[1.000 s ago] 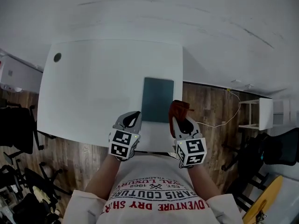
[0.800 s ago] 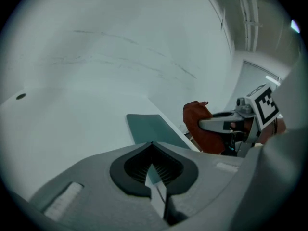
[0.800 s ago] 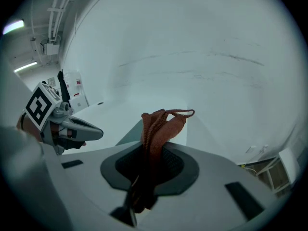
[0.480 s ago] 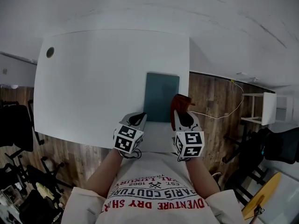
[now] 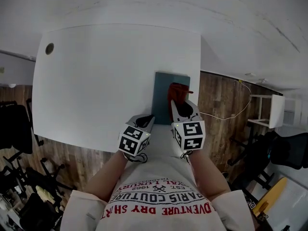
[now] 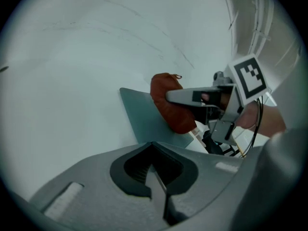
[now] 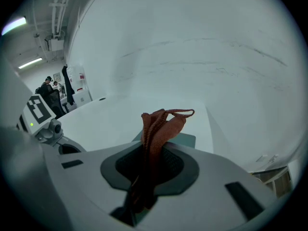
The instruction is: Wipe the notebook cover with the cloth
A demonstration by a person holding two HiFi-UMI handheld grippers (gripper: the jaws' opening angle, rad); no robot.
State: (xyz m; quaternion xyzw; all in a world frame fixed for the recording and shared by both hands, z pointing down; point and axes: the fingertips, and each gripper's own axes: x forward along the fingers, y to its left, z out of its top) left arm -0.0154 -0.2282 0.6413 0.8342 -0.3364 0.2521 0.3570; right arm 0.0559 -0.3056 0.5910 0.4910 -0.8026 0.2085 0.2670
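Observation:
A dark teal notebook (image 5: 163, 95) lies flat near the right front corner of the white table (image 5: 106, 76). My right gripper (image 5: 179, 105) is shut on a rust-red cloth (image 5: 177, 90), which hangs over the notebook's right half. In the right gripper view the cloth (image 7: 161, 124) sticks up from between the jaws, with the notebook (image 7: 186, 140) just behind it. My left gripper (image 5: 148, 121) sits shut and empty at the notebook's near left corner. From the left gripper view, the cloth (image 6: 168, 102) rests against the notebook (image 6: 144, 124) under the right gripper (image 6: 192, 96).
A dark round grommet (image 5: 49, 48) marks the table's far left corner. The table's right edge (image 5: 199, 57) runs close beside the notebook. Beyond it are wooden floor, a cable (image 5: 226, 113) and a white shelf (image 5: 269, 112). Dark chairs (image 5: 14, 129) stand at the left.
The right gripper has carried the cloth forward and left, from beside the notebook's right edge onto its cover. The left gripper has edged slightly toward the notebook's near corner.

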